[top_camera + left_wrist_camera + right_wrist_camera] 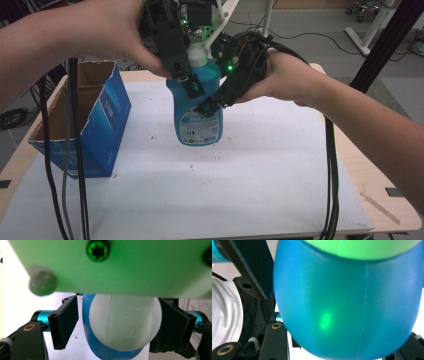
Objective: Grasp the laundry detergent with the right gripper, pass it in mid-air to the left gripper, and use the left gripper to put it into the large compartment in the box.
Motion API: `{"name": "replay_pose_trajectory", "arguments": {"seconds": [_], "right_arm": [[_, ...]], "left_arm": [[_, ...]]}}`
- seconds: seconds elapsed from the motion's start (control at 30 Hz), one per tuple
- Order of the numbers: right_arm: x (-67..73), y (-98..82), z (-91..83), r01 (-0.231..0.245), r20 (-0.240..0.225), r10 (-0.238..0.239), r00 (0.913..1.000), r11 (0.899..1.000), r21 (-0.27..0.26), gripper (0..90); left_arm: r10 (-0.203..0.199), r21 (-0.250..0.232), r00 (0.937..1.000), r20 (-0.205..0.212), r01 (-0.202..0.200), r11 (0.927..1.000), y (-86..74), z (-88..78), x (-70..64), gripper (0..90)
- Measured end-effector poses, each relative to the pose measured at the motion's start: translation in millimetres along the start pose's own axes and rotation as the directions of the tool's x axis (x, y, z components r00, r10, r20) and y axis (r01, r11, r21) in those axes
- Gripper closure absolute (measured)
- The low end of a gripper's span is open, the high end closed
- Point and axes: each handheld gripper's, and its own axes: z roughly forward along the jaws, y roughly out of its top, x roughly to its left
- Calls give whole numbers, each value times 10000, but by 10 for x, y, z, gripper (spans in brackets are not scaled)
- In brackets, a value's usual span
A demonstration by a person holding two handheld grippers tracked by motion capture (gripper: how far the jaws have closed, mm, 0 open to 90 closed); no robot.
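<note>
Centrally: translucent blue plastic detergent bottle, white cap, upright on the white table cover. Right gripper clamps its body, steadying it; left gripper straddles the cap, jaws spread, not yet pressing.

Lab or workshop-type room: black frame strut upper right, white stand legs on bare grey floor at top, loose cables trailing there, paper-covered table mid-frame.
</note>
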Motion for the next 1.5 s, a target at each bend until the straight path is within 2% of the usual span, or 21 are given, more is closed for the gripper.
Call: {"name": "replay_pose_trajectory", "arguments": {"seconds": [0.43,0.8,1.5], "right_arm": [[-3,-2,-7,-15,6,15,10000,10000,4,474],[-9,-7,-5,-116,16,116,9999,9999,38,474],[-32,-15,23,-31,56,30,10000,10000,94,474]], "left_arm": [[-176,-13,9998,32,176,9998,0,1,3,283],[-250,-43,9997,74,251,9997,-8,6,24,307],[-272,81,9994,191,270,9996,-5,23,49,350]]}}
